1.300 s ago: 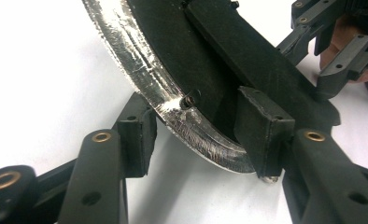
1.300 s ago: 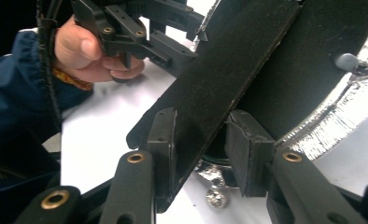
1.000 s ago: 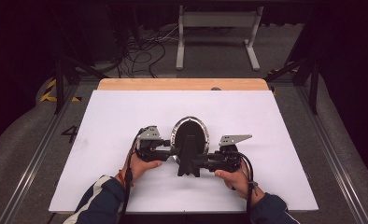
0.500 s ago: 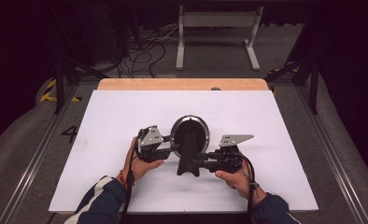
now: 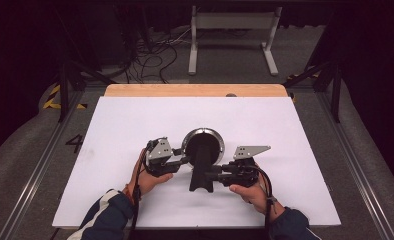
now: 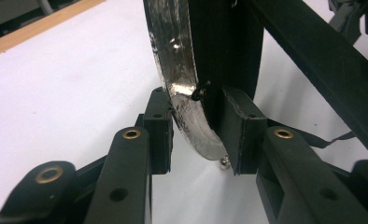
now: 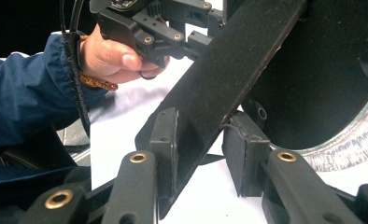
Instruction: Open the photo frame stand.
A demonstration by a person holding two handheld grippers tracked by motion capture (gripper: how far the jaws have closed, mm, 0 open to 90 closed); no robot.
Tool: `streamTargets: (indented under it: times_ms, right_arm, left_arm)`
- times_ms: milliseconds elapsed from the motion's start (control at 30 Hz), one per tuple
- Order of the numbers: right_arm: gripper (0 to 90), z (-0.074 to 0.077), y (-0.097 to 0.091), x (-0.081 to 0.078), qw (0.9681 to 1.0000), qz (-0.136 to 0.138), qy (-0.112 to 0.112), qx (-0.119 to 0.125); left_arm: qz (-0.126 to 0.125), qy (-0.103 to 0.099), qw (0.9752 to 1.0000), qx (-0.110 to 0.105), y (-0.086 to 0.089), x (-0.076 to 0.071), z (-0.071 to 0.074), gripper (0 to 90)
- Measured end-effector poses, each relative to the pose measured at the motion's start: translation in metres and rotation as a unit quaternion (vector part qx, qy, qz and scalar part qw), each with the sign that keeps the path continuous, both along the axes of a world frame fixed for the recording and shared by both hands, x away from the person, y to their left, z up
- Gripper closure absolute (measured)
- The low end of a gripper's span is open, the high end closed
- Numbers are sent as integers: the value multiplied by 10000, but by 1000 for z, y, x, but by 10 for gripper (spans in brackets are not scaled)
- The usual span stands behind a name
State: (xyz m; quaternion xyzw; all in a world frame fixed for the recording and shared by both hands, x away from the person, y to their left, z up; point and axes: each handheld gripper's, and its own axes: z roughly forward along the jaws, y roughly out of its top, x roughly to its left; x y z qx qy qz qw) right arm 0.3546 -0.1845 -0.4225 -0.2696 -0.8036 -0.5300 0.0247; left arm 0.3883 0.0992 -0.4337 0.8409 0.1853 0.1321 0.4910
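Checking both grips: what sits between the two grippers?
In the high view, the round silver-rimmed frame and its black stand leg lie between the left gripper and the right gripper.

Quick count: two hand-held grippers are seen, the left hand-held gripper [image 5: 184, 161] and the right hand-held gripper [image 5: 211, 174], each carried by one hand, so two hands. Between them one round mirror [image 5: 203, 145] is found, with one black stand leg [image 5: 202, 172] behind it. One white tabletop [image 5: 285, 140] is spread under them. One metal frame [image 5: 233, 30] is spotted beyond them.
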Motion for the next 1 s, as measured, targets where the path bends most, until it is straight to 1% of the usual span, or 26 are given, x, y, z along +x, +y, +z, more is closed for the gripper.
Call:
streamTargets:
  times_ms: [100,200,300,367,433,567,700,833,933,1000]
  right_arm:
    - [693,-1,1,0,10000,-23,-25,-82]
    - [700,-2,2,0,10000,-34,-13,-88]
    - [701,-2,2,0,10000,-34,-16,-87]
    - [700,-2,2,-1,10000,-37,-16,-88]
    - [699,-2,1,0,10000,-51,-11,-77]
    - [696,-1,1,0,10000,-38,7,-48]
    - [696,0,0,0,10000,-57,-1,-53]
    - [703,0,1,0,9999,-74,-21,-106]
    - [717,-2,2,0,9998,-94,-45,-182]
    - [730,-3,3,1,9996,-117,-49,-256]
  left_arm:
    - [-97,69,9999,80,-3,0,-3,661]
    - [-147,116,9997,132,-5,1,-7,654]
    - [-178,162,9993,289,-8,1,-11,651]
    - [-130,58,9992,378,-12,0,-14,634]
    - [-105,-1,9991,404,-13,-1,-14,627]
    - [-64,-56,9991,415,-14,-2,-14,622]
    - [54,-227,9984,510,-16,-2,-13,617]
    - [179,-322,9976,587,-18,0,-13,620]
    - [277,-445,9962,693,-20,0,-13,622]
    - [346,-488,9956,716,-21,2,-14,631]
